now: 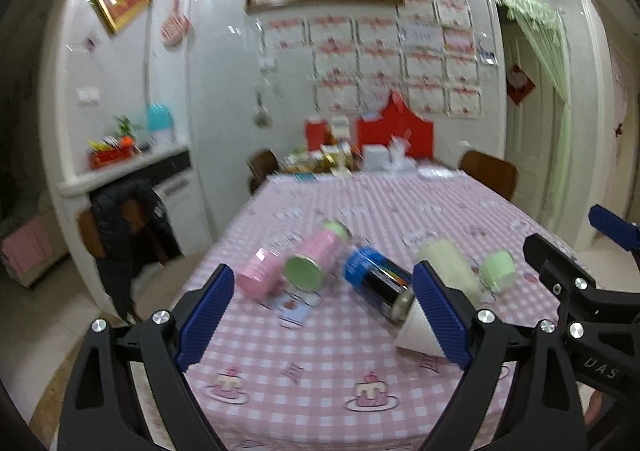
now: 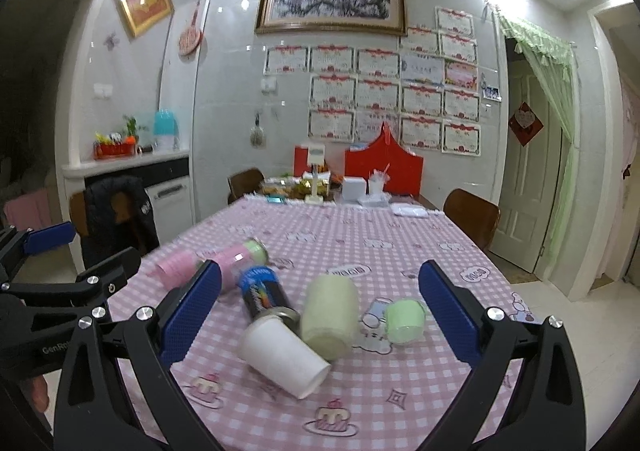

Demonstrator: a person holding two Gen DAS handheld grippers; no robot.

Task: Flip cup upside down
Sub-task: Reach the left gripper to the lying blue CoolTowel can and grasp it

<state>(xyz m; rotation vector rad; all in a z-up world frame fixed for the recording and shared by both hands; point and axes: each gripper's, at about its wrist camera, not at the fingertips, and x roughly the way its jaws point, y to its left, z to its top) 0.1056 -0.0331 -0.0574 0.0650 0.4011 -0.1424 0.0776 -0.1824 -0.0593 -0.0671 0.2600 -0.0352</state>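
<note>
Right gripper [image 2: 320, 315] jaws spread, empty; left gripper [image 1: 324, 315] likewise.
White cup [image 2: 284, 357] lies sideways, 6 o'clock on table [image 2: 400, 391]; looks light, crushable, so grip mid-wall gently.

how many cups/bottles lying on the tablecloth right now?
6, all on their sides: pink cup far left, pink bottle beside it, blue-capped bottle mid, white cup nearest, pale tumbler beside it, green cup right. More may hide behind the fingers.

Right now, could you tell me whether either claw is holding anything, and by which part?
Nothing is held. The left claw and right claw are both open above the pink checked tablecloth, clear of the cups lying there.
</note>
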